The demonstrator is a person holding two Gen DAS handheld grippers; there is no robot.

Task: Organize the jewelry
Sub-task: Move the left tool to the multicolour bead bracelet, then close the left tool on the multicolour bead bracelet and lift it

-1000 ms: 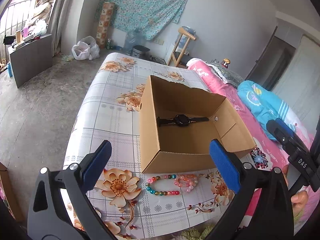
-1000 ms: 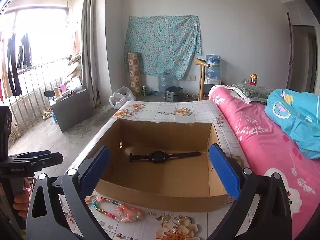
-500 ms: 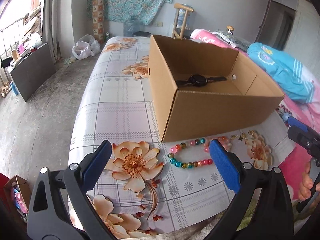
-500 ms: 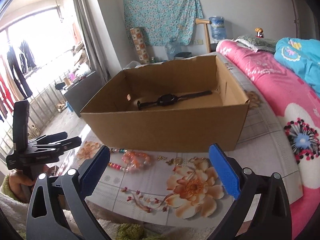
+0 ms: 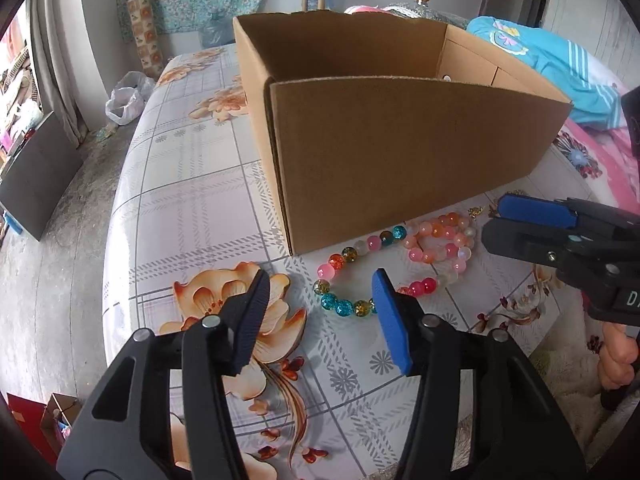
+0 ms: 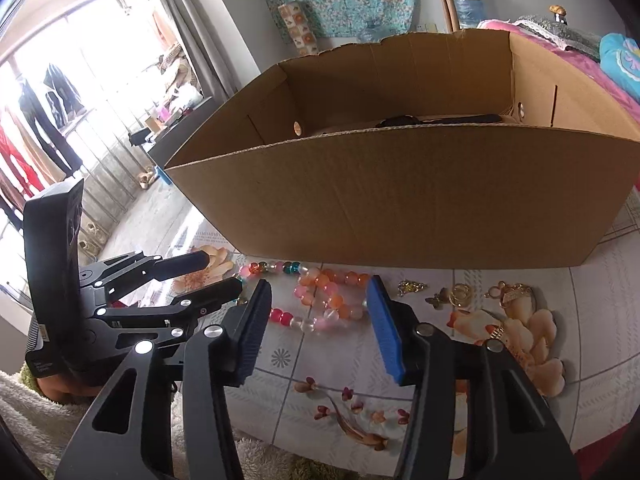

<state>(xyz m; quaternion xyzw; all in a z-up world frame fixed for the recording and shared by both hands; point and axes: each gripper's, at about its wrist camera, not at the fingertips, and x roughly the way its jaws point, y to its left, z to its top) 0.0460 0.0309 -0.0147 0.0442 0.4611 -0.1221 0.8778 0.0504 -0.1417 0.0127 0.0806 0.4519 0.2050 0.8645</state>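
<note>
I note my left gripper [image 5: 320,304] and right gripper [image 6: 318,316] both about half open, jaws just closing, nothing gripped. The multicolour bead bracelet [image 5: 352,276] and pink-orange bead bracelet [image 6: 332,300] lie touching on the floral tablecloth [image 5: 188,184], just before the cardboard box [image 6: 400,196]. 1 black watch [image 6: 440,120] lies inside the box.

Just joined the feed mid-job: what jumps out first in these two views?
The big open cardboard box fills the middle of the floral tablecloth, with a black watch lying inside. Right in front of it lie colourful bead bracelets; small gold pieces sit to their right. Left gripper and right gripper hover over the beads, jaws just narrowed, gripping nothing.
</note>
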